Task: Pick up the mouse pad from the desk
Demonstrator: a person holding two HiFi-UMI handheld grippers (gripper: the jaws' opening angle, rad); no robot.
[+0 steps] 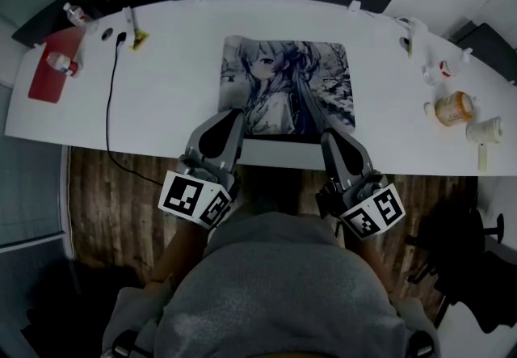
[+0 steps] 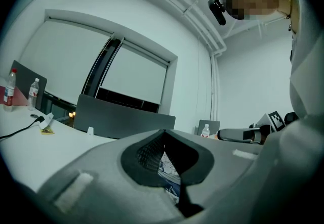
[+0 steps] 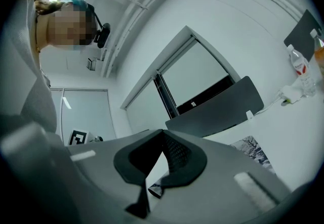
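Mouse pad (image 1: 287, 90) is lying flat; left gripper (image 1: 233, 115) and right gripper (image 1: 329, 136) are pinching its 7 and 5 o'clock corners, jaws closed. Such shallow bites are risking slippage on lifting.

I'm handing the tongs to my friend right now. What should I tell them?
Left tongs: closed on the near left corner of the mouse pad.
Right tongs: closed on its near right corner.
The pad lies flat on the white desk, close to the front edge.
Done: both corners look gripped.
Left: lift both sides together to raise the pad off the desk.
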